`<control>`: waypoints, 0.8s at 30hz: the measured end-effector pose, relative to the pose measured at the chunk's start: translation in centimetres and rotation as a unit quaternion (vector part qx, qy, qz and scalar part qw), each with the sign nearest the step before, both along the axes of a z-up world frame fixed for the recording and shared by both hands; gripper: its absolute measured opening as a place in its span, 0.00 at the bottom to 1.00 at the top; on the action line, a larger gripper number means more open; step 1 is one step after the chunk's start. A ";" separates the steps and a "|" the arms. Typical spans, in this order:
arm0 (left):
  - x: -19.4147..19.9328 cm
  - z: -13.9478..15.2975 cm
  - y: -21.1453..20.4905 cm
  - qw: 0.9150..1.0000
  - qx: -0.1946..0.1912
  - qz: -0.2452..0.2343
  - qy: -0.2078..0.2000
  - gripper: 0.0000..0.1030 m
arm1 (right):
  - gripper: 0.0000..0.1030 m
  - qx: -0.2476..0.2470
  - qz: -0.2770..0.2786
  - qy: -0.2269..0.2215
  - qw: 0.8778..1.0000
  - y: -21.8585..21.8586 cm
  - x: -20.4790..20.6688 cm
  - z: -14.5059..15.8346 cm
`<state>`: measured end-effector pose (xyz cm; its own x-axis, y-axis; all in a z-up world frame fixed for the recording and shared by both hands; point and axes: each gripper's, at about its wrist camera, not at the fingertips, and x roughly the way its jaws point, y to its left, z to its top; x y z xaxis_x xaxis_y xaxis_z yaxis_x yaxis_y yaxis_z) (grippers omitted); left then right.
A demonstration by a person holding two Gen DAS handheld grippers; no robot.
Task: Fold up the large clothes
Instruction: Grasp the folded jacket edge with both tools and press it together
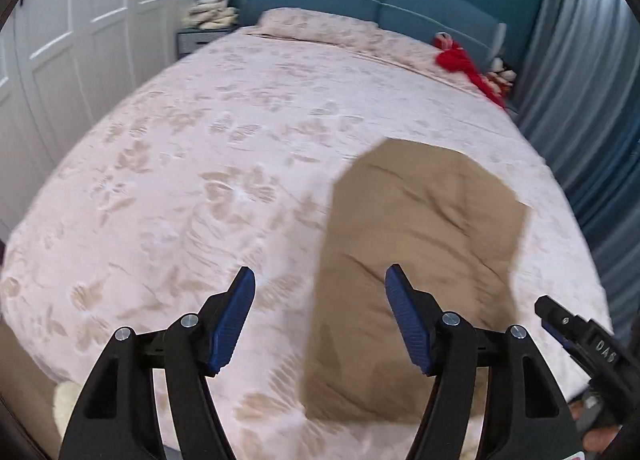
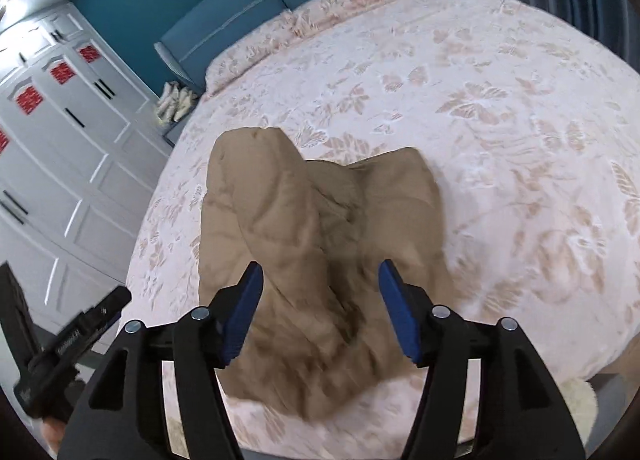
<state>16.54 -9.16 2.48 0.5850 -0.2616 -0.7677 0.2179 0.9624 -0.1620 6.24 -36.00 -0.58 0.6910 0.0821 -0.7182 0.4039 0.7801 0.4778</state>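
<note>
I see the bed (image 1: pixel 200 148) filling both views under its pale floral cover. The tan garment (image 1: pixel 408 260) lies bunched on the bed's near half, close to the foot edge, rumpled into two lobes in the right wrist view. A red cloth (image 1: pixel 460 58) sits up at the bed's head end by the pillows. My left gripper (image 1: pixel 320 280) and right gripper (image 2: pixel 320 276) both stand spread wide, empty, above the garment's near end.

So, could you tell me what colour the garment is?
The garment is plain tan, clearest from the right wrist.
</note>
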 end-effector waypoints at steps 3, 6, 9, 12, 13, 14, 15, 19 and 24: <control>1.9 -0.6 -0.4 1.000 0.019 0.011 0.003 0.63 | 0.56 -0.021 -0.007 0.026 0.999 0.8 3.6 -0.5; 2.7 -1.4 -1.9 0.999 0.029 0.006 0.014 0.63 | 0.51 -0.042 0.003 0.054 0.998 1.6 6.3 -1.7; 3.1 -2.3 -3.0 0.999 0.021 -0.003 0.028 0.63 | 0.25 -0.055 0.017 0.080 0.995 1.8 7.7 -2.9; 2.7 -2.6 -4.3 0.999 0.021 -0.018 0.028 0.63 | 0.14 -0.075 0.015 0.071 0.994 1.0 6.8 -1.9; 2.4 -2.7 -5.1 0.999 0.024 -0.025 0.025 0.63 | 0.14 -0.087 0.009 0.070 0.994 0.7 6.4 -1.4; 2.4 -2.7 -5.7 0.999 0.028 -0.029 0.024 0.63 | 0.14 -0.100 0.003 0.072 0.992 0.4 6.0 -1.0; 2.3 -2.9 -6.4 0.999 0.032 -0.037 0.023 0.63 | 0.14 -0.115 -0.004 0.077 0.990 -0.1 5.5 -0.8; 2.3 -4.1 -9.3 0.997 0.044 -0.053 0.029 0.63 | 0.14 -0.143 -0.014 0.106 0.984 -1.8 5.2 -2.5; 2.7 -6.3 -12.0 0.995 0.076 -0.059 0.038 0.63 | 0.15 -0.156 -0.012 0.123 0.980 -2.9 5.5 -5.7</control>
